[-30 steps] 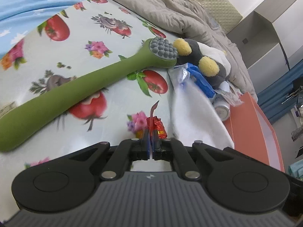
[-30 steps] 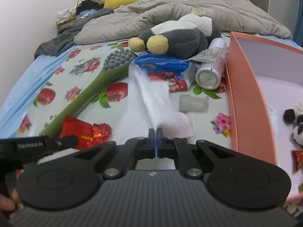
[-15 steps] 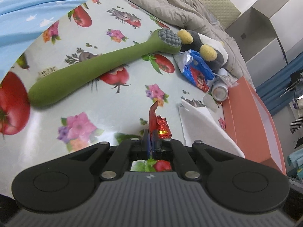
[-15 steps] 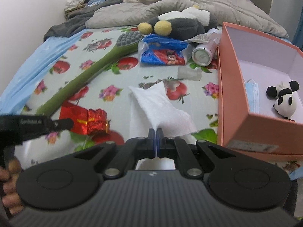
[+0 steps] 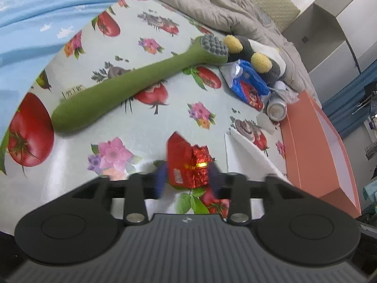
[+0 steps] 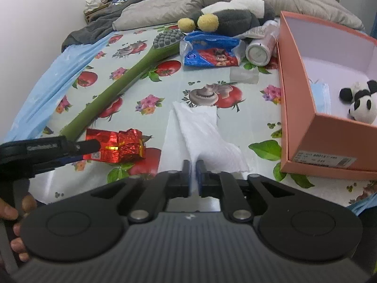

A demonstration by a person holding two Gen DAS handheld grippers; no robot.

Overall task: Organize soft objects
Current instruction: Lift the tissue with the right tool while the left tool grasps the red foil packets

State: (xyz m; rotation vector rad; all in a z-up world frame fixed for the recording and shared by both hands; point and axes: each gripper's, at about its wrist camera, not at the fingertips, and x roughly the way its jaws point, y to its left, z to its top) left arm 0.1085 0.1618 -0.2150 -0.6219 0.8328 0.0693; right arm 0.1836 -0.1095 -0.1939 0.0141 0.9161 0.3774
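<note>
At lower centre of the left wrist view, the left gripper's blue fingertips were motion-blurred; the salmon-pink cardboard box ran off the right wrist view's right edge.

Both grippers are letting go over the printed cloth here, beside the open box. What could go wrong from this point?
The left gripper is opening around the red foil packet, so it probably drops onto the cloth, short of the orange box. The right gripper is opening on the white tissue, which may slump there too. Both would then need regrasping.
</note>
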